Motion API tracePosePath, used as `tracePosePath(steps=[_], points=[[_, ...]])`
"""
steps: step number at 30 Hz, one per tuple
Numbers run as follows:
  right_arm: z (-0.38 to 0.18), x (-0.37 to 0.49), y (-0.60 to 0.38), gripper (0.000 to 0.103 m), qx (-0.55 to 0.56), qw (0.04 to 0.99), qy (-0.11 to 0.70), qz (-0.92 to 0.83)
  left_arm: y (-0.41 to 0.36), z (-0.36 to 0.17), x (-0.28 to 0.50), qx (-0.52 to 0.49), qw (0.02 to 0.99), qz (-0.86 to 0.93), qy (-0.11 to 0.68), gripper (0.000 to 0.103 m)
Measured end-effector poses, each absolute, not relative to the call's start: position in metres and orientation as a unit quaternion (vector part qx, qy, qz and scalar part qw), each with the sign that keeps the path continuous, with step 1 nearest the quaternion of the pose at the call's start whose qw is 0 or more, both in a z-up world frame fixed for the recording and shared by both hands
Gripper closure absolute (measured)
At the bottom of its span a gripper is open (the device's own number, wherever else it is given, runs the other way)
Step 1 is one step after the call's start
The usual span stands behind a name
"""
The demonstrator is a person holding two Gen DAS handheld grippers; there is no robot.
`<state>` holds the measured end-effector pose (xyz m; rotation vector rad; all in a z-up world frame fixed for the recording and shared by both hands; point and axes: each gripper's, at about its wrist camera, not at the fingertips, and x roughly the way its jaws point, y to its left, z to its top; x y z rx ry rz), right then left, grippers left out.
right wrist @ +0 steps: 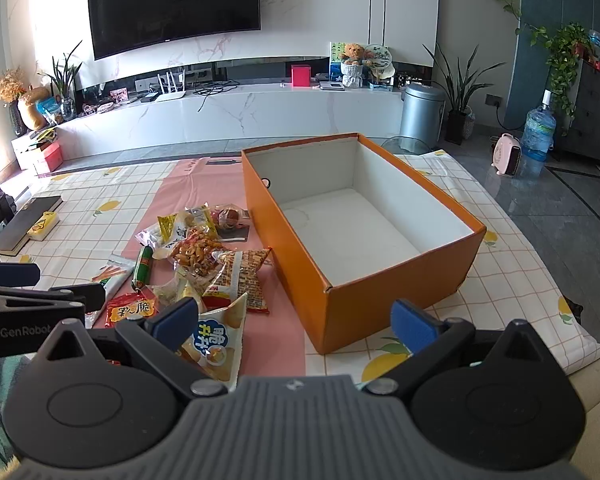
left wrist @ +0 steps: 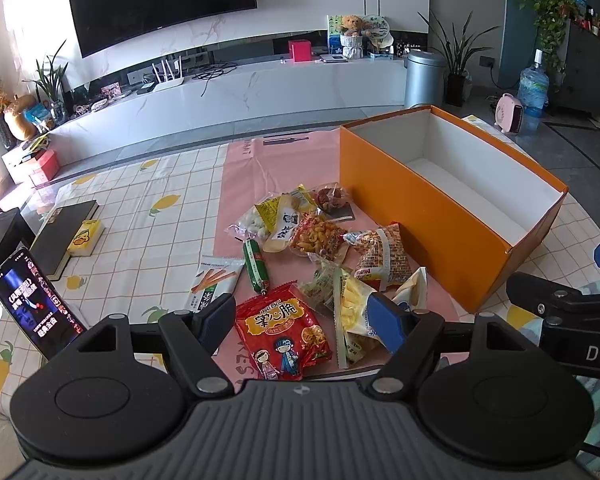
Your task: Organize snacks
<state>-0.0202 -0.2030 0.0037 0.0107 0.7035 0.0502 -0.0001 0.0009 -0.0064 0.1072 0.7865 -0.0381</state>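
A pile of snack packets lies on a pink mat: a red noodle packet [left wrist: 282, 330], a green sausage [left wrist: 256, 266], a Mimi packet [left wrist: 384, 258], a carrot-stick packet [left wrist: 214, 282] and a white chip bag [right wrist: 216, 346]. An orange box [left wrist: 432, 208] with a white empty inside stands to their right; it also shows in the right wrist view [right wrist: 360, 312]. My left gripper [left wrist: 306, 322] is open over the red packet. My right gripper [right wrist: 300, 324] is open before the box's near corner, beside the chip bag.
A phone [left wrist: 36, 304] stands at the left table edge, with a dark book [left wrist: 66, 236] and a yellow box [left wrist: 85, 237] behind it. The table carries a checked lemon cloth [left wrist: 140, 208]. A TV cabinet [left wrist: 236, 100], bin [left wrist: 424, 76] and water bottle [left wrist: 534, 88] stand beyond.
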Motion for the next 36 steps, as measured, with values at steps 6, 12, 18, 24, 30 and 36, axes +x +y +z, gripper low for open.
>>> tracePosePath(steps=[6, 12, 18, 24, 30, 36], points=[[0.0068, -0.0244, -0.2052, 0.004, 0.005, 0.938, 0.346, 0.024, 0.001, -0.0067, -0.0001, 0.052, 0.922, -0.018, 0.383, 0.015], [0.0065, -0.0239, -0.205, 0.004, 0.004, 0.938, 0.346, 0.024, 0.0031, -0.0072, 0.0002, 0.05, 0.921, -0.015, 0.385, 0.015], [0.0063, -0.0236, -0.2036, 0.004, 0.002, 0.939, 0.344, 0.024, 0.0051, -0.0058, 0.0005, 0.049, 0.921, -0.013, 0.386, 0.015], [0.0069, -0.0237, -0.2024, 0.004, 0.002, 0.939, 0.344, 0.024, 0.0061, -0.0049, 0.0007, 0.047, 0.921, -0.013, 0.386, 0.015], [0.0071, -0.0229, -0.2019, 0.004, 0.002, 0.939, 0.344, 0.024, 0.0061, -0.0047, 0.0005, 0.047, 0.921, -0.013, 0.387, 0.015], [0.0072, -0.0229, -0.2019, 0.004, 0.002, 0.939, 0.344, 0.025, 0.0062, -0.0047, 0.0005, 0.047, 0.921, -0.013, 0.387, 0.015]])
